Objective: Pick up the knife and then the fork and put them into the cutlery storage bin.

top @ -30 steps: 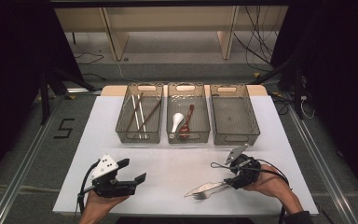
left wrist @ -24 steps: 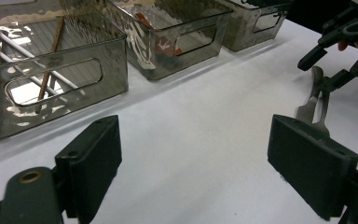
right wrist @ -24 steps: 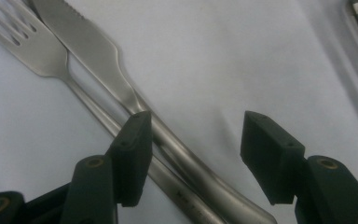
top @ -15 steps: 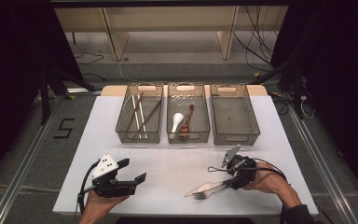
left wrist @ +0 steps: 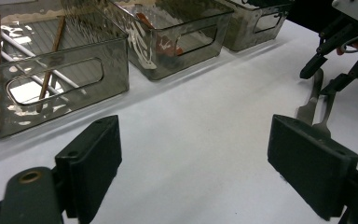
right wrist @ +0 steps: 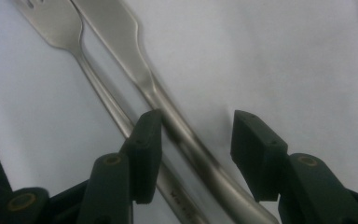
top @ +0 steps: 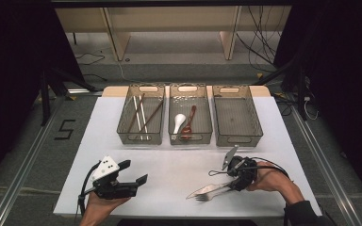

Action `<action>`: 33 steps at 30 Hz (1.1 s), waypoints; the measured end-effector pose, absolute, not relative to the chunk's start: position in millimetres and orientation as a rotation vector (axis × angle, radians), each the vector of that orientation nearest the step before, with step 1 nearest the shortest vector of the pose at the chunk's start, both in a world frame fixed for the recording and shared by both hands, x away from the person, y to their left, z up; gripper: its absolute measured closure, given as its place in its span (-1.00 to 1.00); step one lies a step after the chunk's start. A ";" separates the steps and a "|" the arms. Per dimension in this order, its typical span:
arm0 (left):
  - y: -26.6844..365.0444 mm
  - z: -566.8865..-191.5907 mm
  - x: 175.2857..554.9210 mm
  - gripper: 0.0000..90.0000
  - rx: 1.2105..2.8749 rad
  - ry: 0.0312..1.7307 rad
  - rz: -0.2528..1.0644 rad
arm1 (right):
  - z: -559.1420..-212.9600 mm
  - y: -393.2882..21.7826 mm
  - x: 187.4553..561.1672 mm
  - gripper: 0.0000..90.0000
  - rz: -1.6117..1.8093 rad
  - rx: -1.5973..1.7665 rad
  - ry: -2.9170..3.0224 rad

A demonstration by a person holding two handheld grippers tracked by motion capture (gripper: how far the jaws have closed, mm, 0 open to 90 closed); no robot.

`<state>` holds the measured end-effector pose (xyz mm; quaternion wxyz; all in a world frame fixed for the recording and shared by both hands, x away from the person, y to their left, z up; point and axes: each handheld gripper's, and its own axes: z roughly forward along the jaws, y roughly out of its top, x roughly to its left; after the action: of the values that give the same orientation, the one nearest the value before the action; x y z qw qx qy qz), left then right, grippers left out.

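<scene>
While I hold the right gripper (top: 228, 186) low over the white table (top: 179, 165), its jaws have just been closing and now straddle the handle of the knife (right wrist: 135, 70). In the right gripper view one pad sits between the knife handle and the handle of the fork (right wrist: 58, 25), and the other pad stands clear of the knife on the far side, so nothing is clamped. Knife and fork lie side by side, flat on the table, near its front edge at my right.

I hold the left gripper (top: 127, 181) near the front left edge, jaws wide open with bare table between them.

Three clear bins stand in a row at the back: the left bin (top: 141, 136) holds chopsticks (top: 139, 113), the middle bin (top: 191, 136) holds spoons (top: 184, 123).
</scene>
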<state>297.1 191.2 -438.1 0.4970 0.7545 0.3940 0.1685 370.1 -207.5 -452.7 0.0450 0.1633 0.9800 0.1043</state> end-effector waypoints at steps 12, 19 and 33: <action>190.7 -438.2 297.3 -0.62 1.831 0.955 0.408 | -454.9 -203.2 366.7 0.36 0.244 0.456 3.010; 190.8 -438.1 297.0 -0.62 1.829 0.955 0.408 | -454.5 -198.2 365.1 0.44 0.202 0.415 3.008; 190.6 -438.4 297.5 -0.62 1.840 0.951 0.407 | -454.3 -193.6 361.5 0.71 0.168 0.333 3.025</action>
<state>297.5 190.6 -438.4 0.4930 0.7584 0.3921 0.1676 361.5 -193.6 -454.3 0.0467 0.1093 0.9914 0.0551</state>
